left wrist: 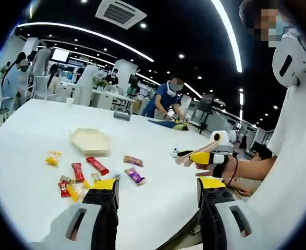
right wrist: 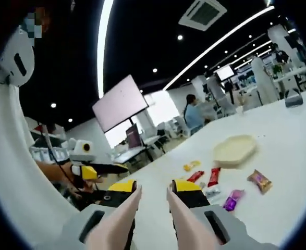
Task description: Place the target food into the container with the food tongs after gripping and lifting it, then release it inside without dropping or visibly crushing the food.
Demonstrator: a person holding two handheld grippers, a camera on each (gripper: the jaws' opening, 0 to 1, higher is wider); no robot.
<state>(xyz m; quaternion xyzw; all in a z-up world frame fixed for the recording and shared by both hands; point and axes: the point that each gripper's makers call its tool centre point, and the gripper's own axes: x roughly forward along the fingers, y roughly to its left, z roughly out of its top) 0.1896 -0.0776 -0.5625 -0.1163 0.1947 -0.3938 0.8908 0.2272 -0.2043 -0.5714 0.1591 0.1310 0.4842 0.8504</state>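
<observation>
A shallow beige container (left wrist: 90, 140) (right wrist: 235, 149) lies on the white table (left wrist: 38, 125). Around its near side are scattered wrapped snacks: a yellow packet (left wrist: 52, 158) (right wrist: 191, 165), two red bars (left wrist: 97, 165) (right wrist: 214, 177), a purple packet (left wrist: 134, 175) (right wrist: 233, 199) and a brown one (left wrist: 133, 160) (right wrist: 260, 180). My left gripper (left wrist: 158, 183) is open and holds nothing, above the table's near edge. My right gripper (right wrist: 154, 186) is shut on beige food tongs (right wrist: 188, 224); their arms run along the inside of its jaws. Seen from the left gripper view, the tongs (left wrist: 186, 156) are in the air to the right of the snacks.
A person in blue (left wrist: 166, 101) works at the table's far end beside a dark object (left wrist: 122, 115) (right wrist: 293, 99). More people sit at desks behind. The white sleeve (left wrist: 293, 172) of the person holding the grippers is close on the right. The left gripper (right wrist: 93, 171) shows at the left.
</observation>
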